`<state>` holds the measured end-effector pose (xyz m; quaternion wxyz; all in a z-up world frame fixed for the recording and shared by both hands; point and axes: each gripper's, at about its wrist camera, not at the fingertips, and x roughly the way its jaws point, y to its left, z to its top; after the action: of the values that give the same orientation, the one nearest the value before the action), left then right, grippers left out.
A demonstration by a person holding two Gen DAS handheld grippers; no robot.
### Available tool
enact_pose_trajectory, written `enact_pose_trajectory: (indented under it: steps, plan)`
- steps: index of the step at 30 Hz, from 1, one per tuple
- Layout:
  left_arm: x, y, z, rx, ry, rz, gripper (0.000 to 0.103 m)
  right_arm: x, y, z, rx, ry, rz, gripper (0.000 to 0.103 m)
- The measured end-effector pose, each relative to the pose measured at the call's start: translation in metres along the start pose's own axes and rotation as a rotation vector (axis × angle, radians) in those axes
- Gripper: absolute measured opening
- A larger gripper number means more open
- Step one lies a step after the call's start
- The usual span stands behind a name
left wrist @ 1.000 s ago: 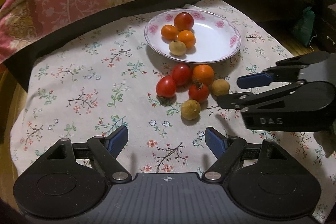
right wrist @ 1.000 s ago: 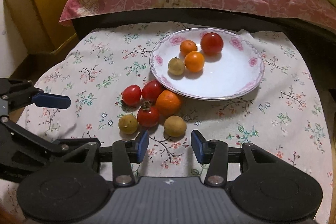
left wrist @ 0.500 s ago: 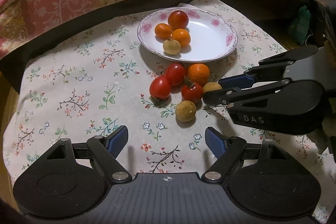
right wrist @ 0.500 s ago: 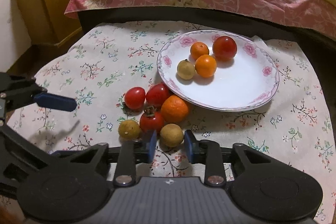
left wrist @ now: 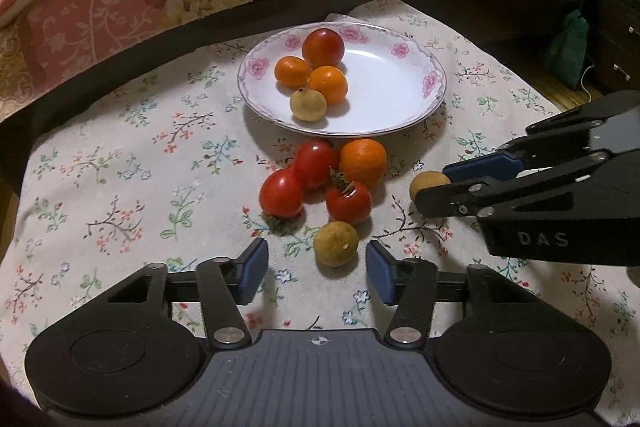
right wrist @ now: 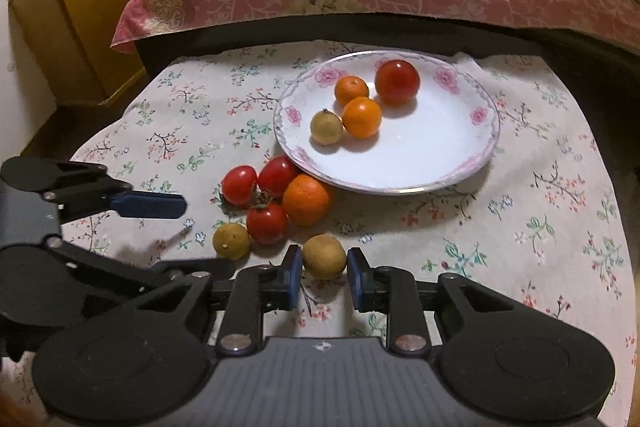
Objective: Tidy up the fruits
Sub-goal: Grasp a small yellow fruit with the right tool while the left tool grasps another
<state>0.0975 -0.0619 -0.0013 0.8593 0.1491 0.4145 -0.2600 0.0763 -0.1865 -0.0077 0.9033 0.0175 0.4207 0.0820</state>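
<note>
Your right gripper point(right wrist: 323, 269) pinches a tan longan point(right wrist: 324, 256) on the floral cloth point(right wrist: 520, 227), just clear of the loose pile. The flowered plate point(right wrist: 460, 163) beyond holds one tomato point(right wrist: 397, 82), two oranges point(right wrist: 361, 117) and one longan. Your left gripper point(left wrist: 314, 275) is spread wide around another longan point(left wrist: 335, 243).
</note>
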Motion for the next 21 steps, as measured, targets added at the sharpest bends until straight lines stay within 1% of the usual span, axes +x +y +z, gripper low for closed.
enact_pose_trajectory:
  steps: [5,8,11,14,15,21]
  plan:
    - [0.011,-0.007,0.001,0.015,0.009,0.001,0.052,-0.003,-0.005,-0.001,0.020,0.001,0.010,0.025]
    - [0.012,-0.010,0.002,0.029,-0.001,0.000,0.050,-0.003,-0.006,-0.002,0.024,0.004,0.012,0.025]
    - [0.012,-0.009,0.002,0.020,0.000,-0.012,0.040,-0.001,-0.006,-0.002,0.020,0.014,0.010,0.025]
    - [0.012,-0.010,0.002,0.027,0.003,-0.018,0.037,0.000,-0.005,-0.003,0.016,0.024,0.010,0.025]
    - [0.011,-0.010,0.002,0.036,0.006,-0.019,0.034,0.001,-0.005,-0.003,0.015,0.027,0.009,0.025]
    - [0.003,-0.008,-0.001,0.036,0.016,-0.018,0.033,0.001,-0.004,-0.003,0.001,0.040,0.006,0.025]
